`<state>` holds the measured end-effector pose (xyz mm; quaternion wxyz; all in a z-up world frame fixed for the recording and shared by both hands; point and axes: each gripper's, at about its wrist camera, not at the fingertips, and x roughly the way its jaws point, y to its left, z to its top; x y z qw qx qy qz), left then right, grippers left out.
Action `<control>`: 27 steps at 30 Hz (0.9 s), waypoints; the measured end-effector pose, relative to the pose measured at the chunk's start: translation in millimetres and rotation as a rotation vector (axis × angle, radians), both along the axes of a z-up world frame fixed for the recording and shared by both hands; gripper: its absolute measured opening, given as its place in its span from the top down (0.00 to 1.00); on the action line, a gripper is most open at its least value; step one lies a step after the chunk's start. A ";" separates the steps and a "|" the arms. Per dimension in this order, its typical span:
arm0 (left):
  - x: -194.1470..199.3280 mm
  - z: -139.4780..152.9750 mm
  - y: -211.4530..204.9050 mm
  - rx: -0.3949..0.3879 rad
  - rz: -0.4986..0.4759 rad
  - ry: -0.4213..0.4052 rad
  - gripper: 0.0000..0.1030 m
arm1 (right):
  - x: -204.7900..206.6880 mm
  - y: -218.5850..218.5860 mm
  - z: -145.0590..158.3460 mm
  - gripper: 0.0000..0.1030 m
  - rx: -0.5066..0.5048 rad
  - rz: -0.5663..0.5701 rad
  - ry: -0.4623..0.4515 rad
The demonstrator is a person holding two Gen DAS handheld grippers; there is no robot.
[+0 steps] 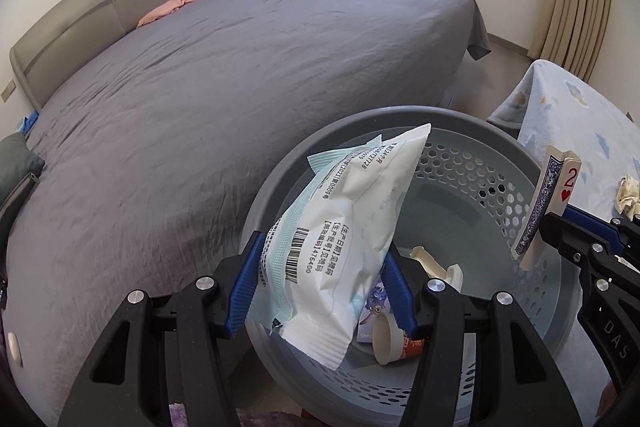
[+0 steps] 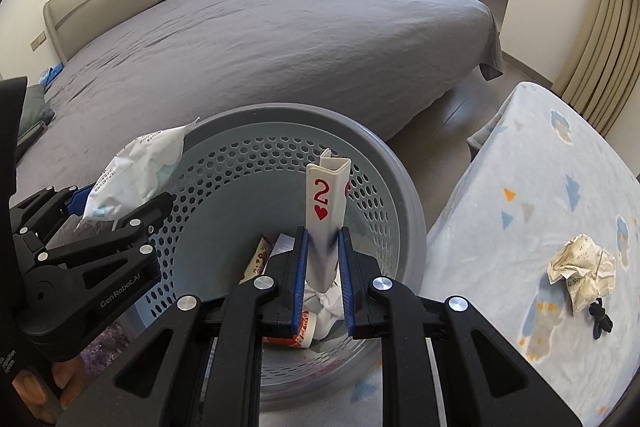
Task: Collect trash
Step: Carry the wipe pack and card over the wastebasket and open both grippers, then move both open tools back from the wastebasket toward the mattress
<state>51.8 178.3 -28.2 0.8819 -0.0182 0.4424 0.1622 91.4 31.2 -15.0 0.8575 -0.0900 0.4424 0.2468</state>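
Note:
A round grey-blue perforated basket (image 1: 400,115) (image 2: 280,111) stands on the floor beside the bed. My left gripper (image 1: 322,247) (image 2: 120,211) is shut on a white and pale-blue wipes packet (image 1: 352,211) (image 2: 140,167), held tilted over the basket's left rim. My right gripper (image 2: 323,233) (image 1: 560,227) is shut on a bent playing card (image 2: 326,195) (image 1: 544,203), a two of hearts, upright above the basket's inside. In the basket lie a paper cup (image 1: 386,339), white scraps (image 1: 436,267) and crumpled tissue (image 2: 324,303).
A large bed with a grey sheet (image 1: 240,87) fills the space behind the basket. To the right is a surface under a light blue patterned blanket (image 2: 540,207), with a crumpled paper ball (image 2: 582,267) and a small black item (image 2: 600,319) on it. Curtains hang at far right.

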 end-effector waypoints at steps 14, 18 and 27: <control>-3.6 4.2 3.0 -0.009 0.001 -0.016 0.30 | -1.3 -6.2 10.4 0.53 0.032 -0.021 -0.034; -2.6 4.2 4.5 -0.011 0.005 -0.013 0.30 | -1.0 -7.5 12.4 0.53 0.034 -0.024 -0.040; -2.3 5.2 5.8 -0.019 0.010 -0.024 0.24 | -0.6 -7.4 12.5 0.51 0.029 -0.029 -0.040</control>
